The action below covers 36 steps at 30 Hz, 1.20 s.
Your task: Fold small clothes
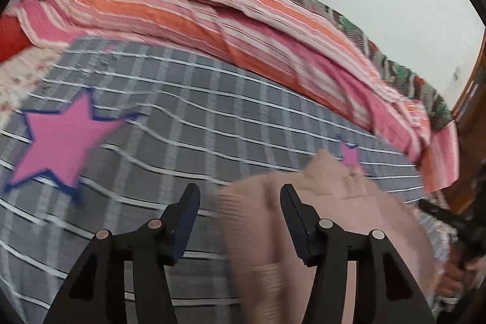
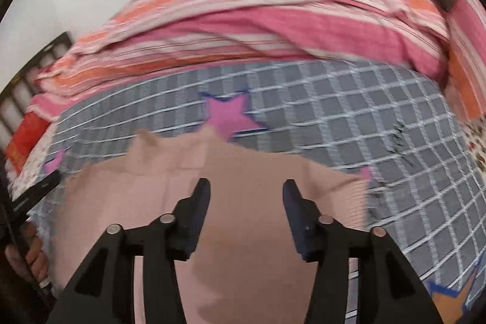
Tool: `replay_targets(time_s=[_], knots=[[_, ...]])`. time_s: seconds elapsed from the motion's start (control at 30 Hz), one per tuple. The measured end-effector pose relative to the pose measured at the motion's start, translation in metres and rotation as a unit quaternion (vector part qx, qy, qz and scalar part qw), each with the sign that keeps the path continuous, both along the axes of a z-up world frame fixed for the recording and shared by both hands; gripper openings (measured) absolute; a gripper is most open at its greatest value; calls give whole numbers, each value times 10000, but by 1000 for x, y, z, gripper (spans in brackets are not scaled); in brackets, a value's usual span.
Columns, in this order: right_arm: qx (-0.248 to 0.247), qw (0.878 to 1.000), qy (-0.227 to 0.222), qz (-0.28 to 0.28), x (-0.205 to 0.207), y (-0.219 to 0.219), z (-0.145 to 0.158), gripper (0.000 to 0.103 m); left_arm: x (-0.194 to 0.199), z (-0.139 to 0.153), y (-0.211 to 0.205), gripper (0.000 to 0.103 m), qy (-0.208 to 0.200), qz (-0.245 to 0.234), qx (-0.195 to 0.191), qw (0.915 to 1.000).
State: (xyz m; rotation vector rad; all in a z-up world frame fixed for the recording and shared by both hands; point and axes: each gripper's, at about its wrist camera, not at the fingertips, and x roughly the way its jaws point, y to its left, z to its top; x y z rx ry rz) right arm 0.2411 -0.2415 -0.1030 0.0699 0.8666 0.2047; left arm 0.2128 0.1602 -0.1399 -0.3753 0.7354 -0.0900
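A small pale pink knitted garment (image 1: 343,220) lies on a grey checked bedspread (image 1: 188,117) with pink stars. In the left wrist view my left gripper (image 1: 240,196) is open and empty, above the garment's left edge. In the right wrist view the same garment (image 2: 243,233) fills the lower middle. My right gripper (image 2: 246,190) is open and empty, hovering over its middle. Both views are blurred by motion.
A rumpled pink and orange striped blanket (image 1: 243,29) is piled along the far side of the bed, seen also in the right wrist view (image 2: 273,23). A wooden bed frame (image 1: 467,111) stands at the right. The other hand-held gripper (image 2: 33,196) shows at the left edge.
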Motion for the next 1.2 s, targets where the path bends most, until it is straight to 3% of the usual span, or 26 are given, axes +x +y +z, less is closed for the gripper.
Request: replay_targets(time_s=[0.1, 0.2, 0.3, 0.43, 0.53, 0.83, 1.2], knots=[[109, 9989, 100, 439, -6, 41, -5, 49, 1, -11, 22, 53, 262, 316, 319, 9986], [-117, 9970, 248, 729, -11, 75, -23, 49, 7, -24, 37, 53, 424, 517, 444, 9968], [-433, 9964, 422, 593, -6, 91, -43, 50, 11, -36, 38, 53, 487, 408, 576, 9963], [-773, 9956, 395, 362, 0, 96, -53, 50, 11, -40, 25, 67, 310, 191, 980, 9945], [-969, 9933, 552, 287, 11, 100, -59, 51, 13, -42, 16, 71, 283, 113, 1222, 9920], [-960, 9940, 514, -37, 27, 104, -69, 54, 11, -41, 14, 71, 222, 91, 1259, 9917], [-928, 9946, 468, -50, 31, 103, -69, 55, 10, -41, 14, 71, 212, 83, 1236, 9921]])
